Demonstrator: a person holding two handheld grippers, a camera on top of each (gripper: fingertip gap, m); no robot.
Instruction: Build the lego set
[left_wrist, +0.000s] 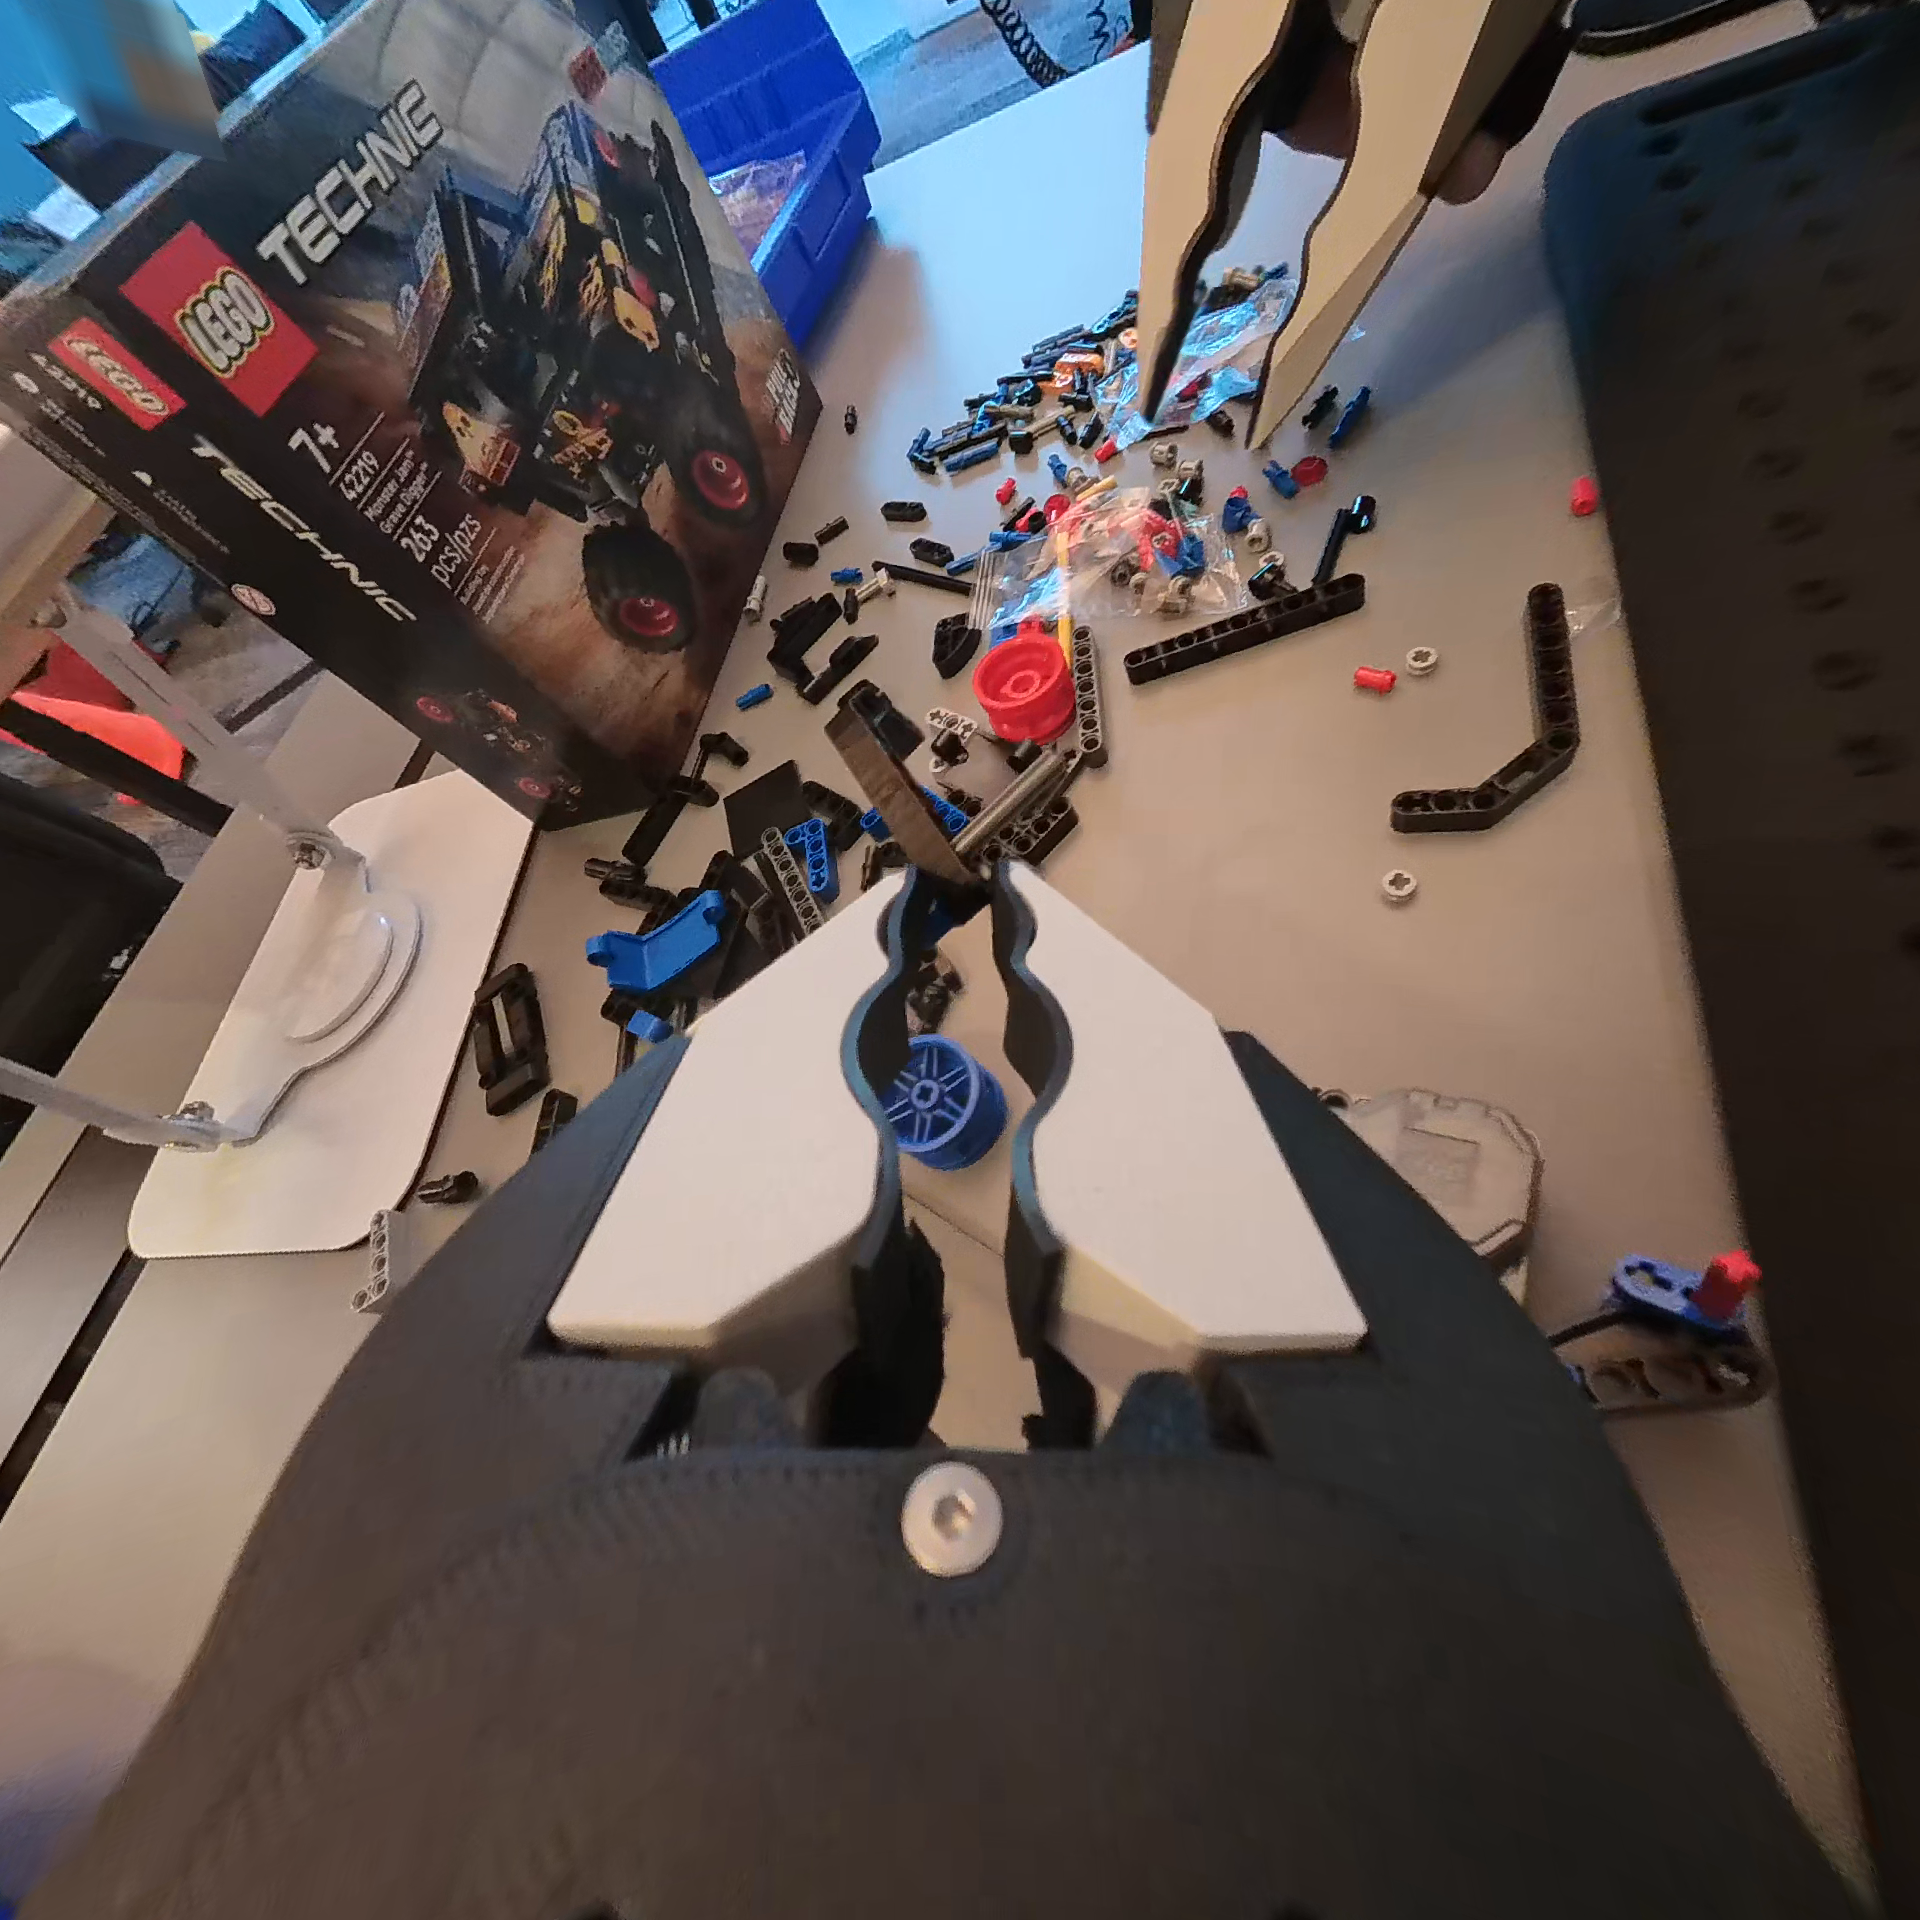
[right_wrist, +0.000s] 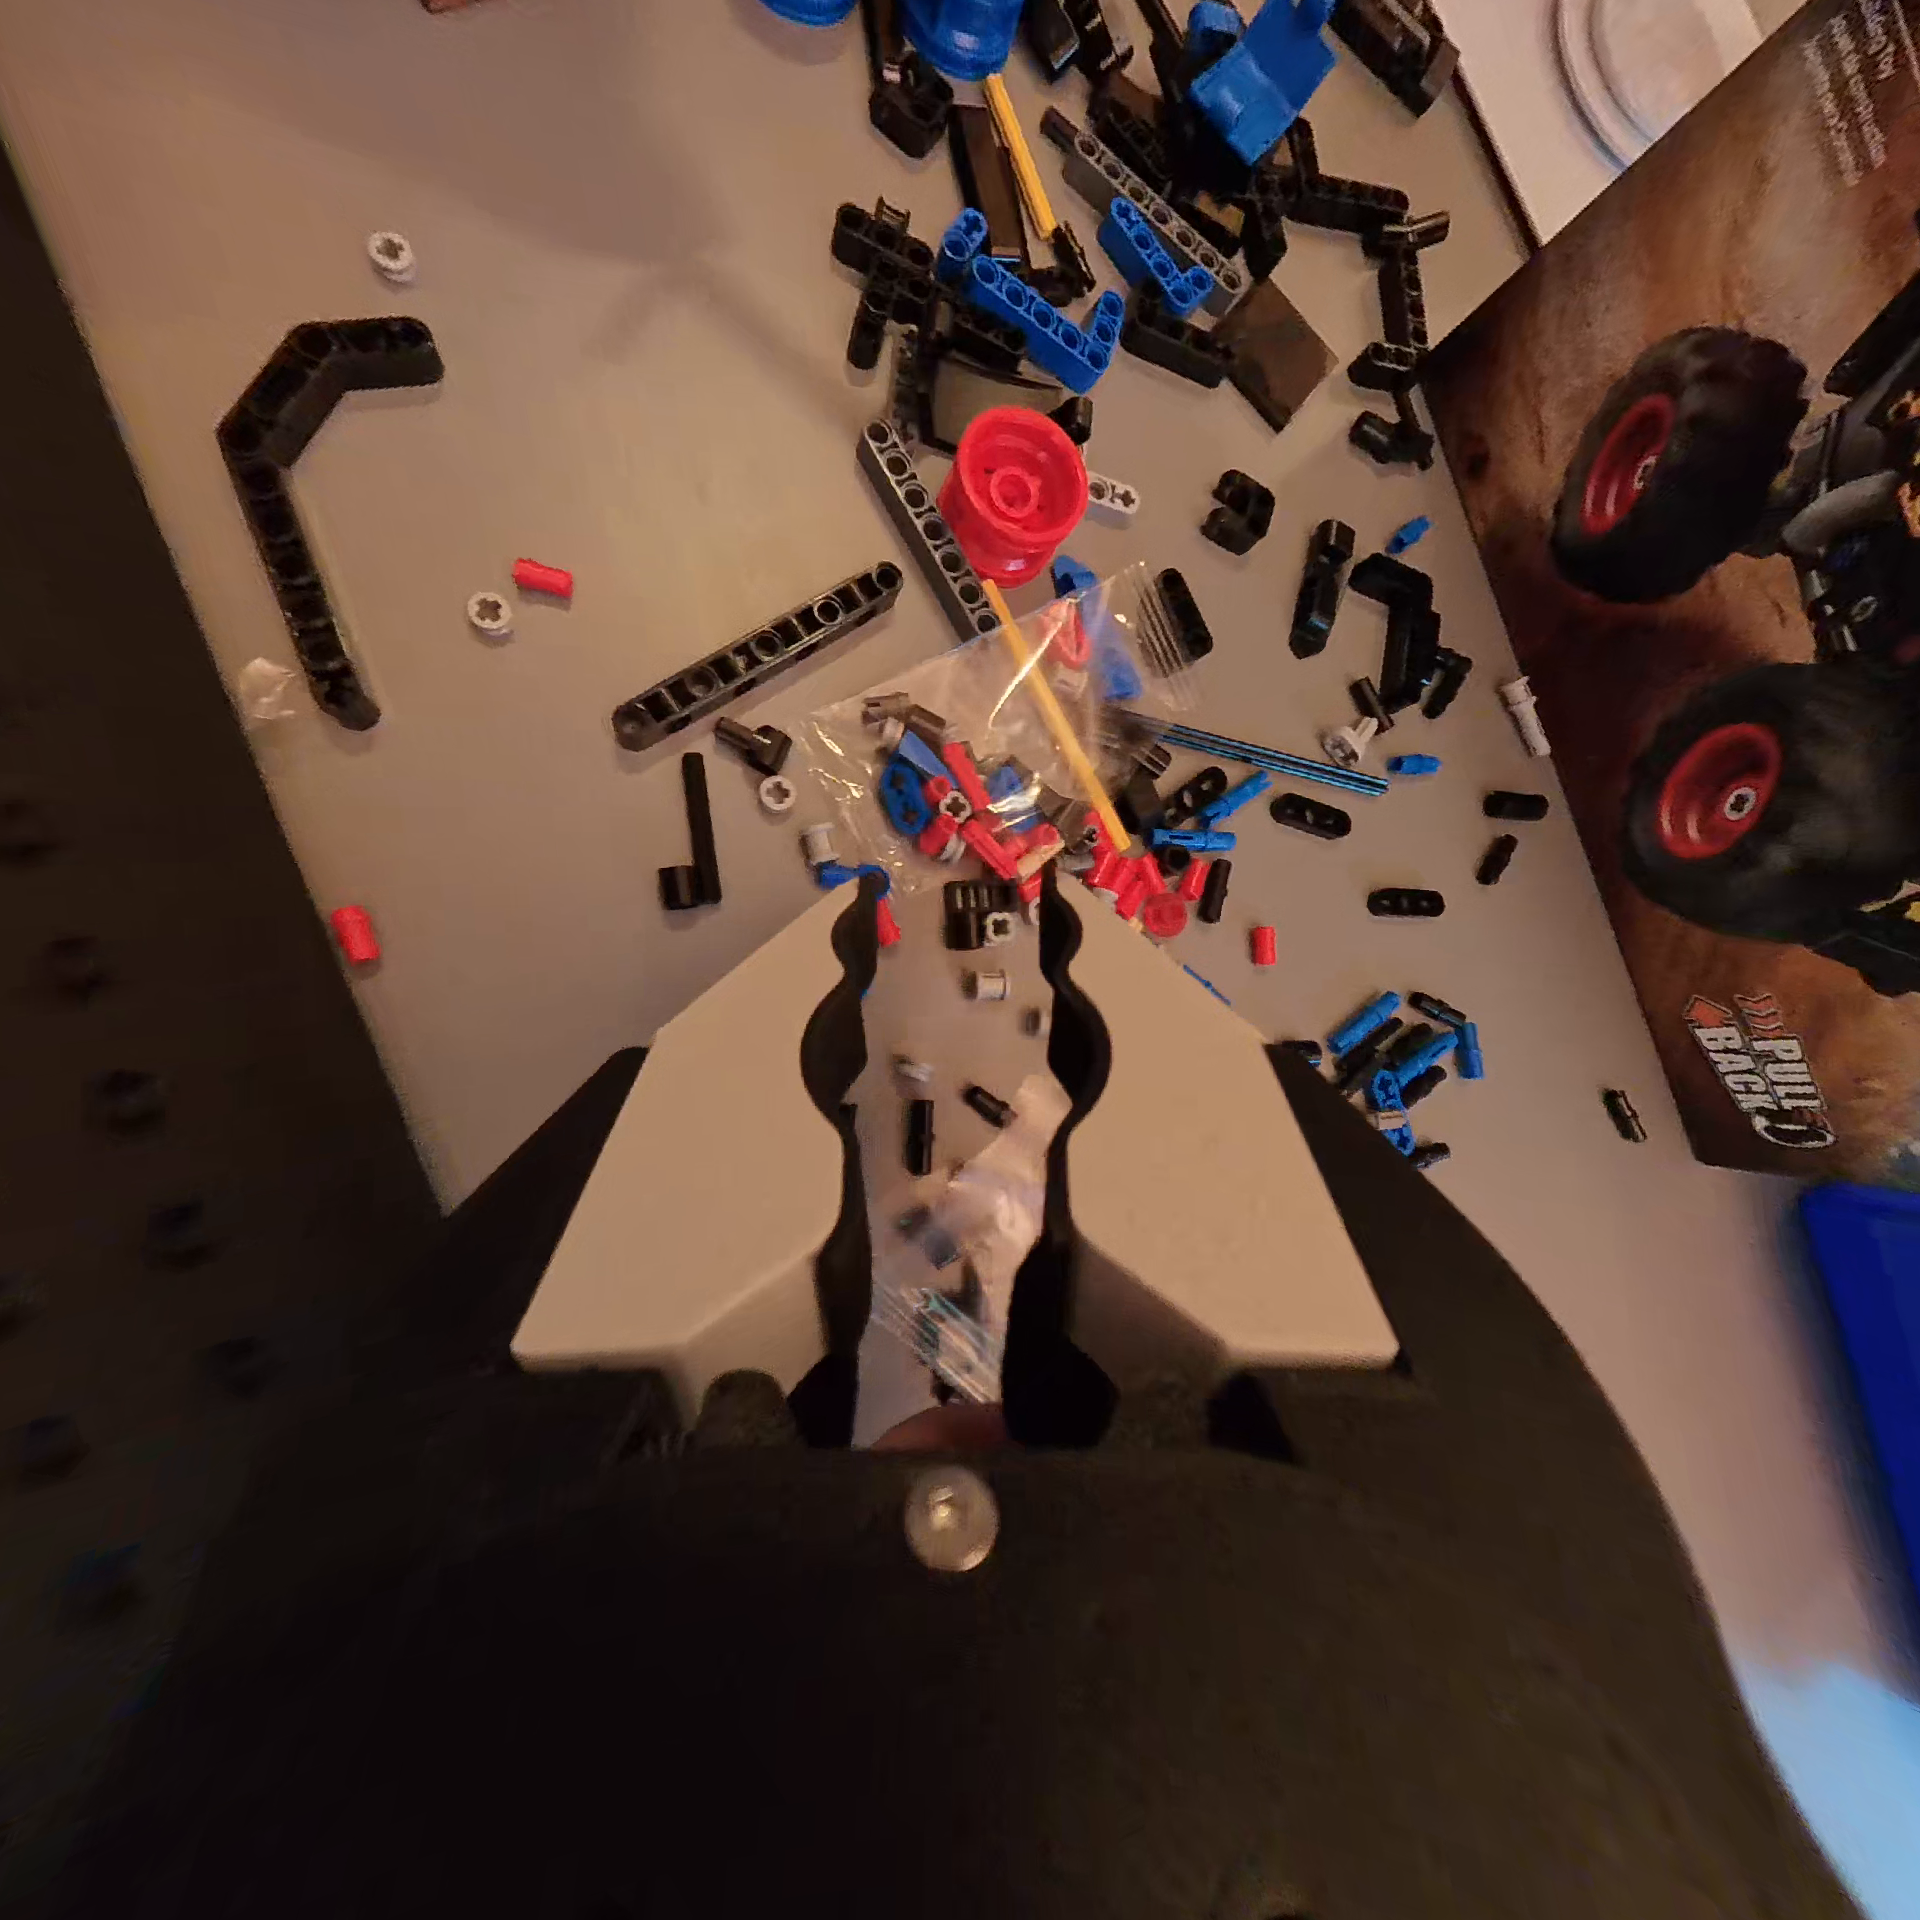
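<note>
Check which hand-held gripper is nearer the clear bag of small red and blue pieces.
Right. The right hand-held gripper has its open tips at the bag. The left hand-held gripper sits farther back, clamping a black piece.

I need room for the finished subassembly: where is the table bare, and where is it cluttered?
Bare table lies between the bent black beam and the red wheel hub. It is crowded around the clear parts bag and the blue-and-black pile beside the set box.
</note>
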